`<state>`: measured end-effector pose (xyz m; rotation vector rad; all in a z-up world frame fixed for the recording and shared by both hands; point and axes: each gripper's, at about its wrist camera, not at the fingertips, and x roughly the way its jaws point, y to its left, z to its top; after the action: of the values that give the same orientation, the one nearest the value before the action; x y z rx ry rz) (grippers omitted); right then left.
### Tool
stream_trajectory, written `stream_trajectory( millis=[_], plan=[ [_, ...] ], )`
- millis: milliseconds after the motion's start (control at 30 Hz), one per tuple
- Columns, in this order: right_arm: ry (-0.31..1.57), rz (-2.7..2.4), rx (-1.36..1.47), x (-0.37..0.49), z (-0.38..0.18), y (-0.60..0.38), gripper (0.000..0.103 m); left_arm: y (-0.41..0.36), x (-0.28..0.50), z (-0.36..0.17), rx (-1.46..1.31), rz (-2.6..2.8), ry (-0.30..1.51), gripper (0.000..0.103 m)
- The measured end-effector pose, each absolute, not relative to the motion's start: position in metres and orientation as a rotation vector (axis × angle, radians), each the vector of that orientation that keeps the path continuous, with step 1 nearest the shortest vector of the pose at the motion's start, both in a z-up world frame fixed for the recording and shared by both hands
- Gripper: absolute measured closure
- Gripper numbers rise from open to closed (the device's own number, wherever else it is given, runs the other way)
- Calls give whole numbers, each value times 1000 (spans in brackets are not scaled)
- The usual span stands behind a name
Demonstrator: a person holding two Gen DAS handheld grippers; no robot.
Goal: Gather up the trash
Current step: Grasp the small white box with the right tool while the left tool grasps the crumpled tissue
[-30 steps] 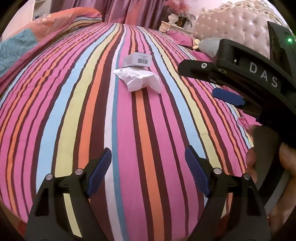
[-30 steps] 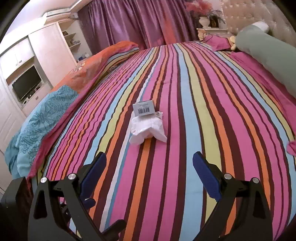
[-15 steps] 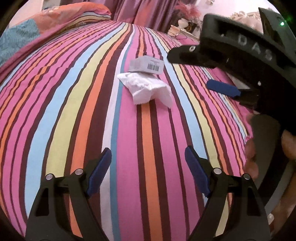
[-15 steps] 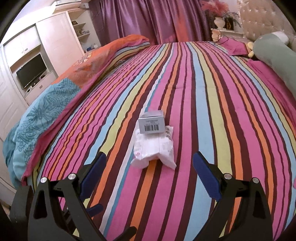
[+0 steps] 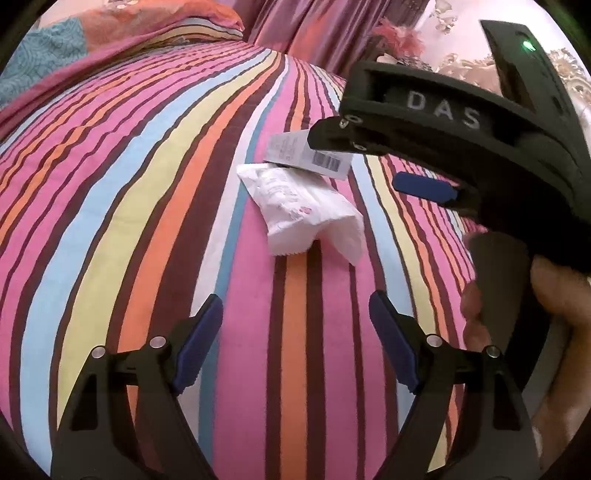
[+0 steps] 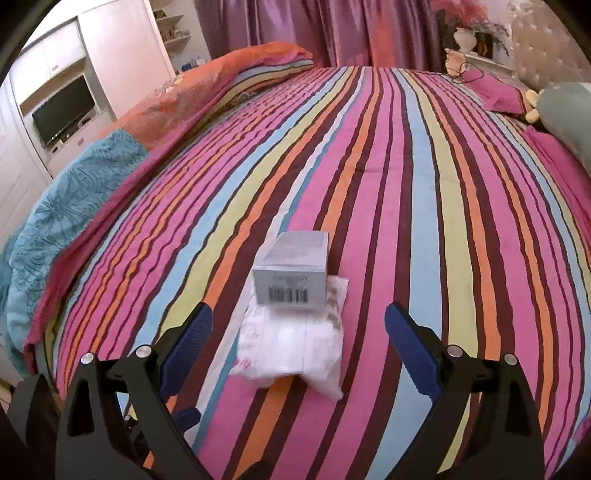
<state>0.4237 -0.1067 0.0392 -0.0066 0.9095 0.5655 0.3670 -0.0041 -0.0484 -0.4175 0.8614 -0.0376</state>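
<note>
Striped bed (image 6: 424, 184), purple curtains (image 6: 314, 29), white wardrobe (image 6: 122, 48).

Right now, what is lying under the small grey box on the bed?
The box sits partly on the far end of a crumpled white plastic wrapper, which lies on the striped bedspread. Whatever else lies beneath the box is covered and cannot be seen.

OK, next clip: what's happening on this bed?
A person holds a hand-held gripper in each hand above a bed with a striped pink, orange and blue cover. Two bits of trash lie touching on it: a crumpled white plastic wrapper and a small grey cardboard box with a barcode. The right hand-held gripper is open with the wrapper between its fingers, not gripped. The left hand-held gripper is open and empty, short of the wrapper.
</note>
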Motion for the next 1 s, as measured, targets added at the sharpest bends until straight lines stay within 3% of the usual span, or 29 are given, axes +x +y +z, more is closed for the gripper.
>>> stream_trajectory(
  millis=[733,900,1000],
  plan=[
    [1036,576,-71,478,10,-79,15,-1,412,-56,-384,-1,866,24],
    [1055,578,-93,483,4,-76,43,-3,420,-57,-385,10,872,24],
    [1061,590,-87,486,2,-78,54,-5,424,-56,-382,11,868,24]
  ],
)
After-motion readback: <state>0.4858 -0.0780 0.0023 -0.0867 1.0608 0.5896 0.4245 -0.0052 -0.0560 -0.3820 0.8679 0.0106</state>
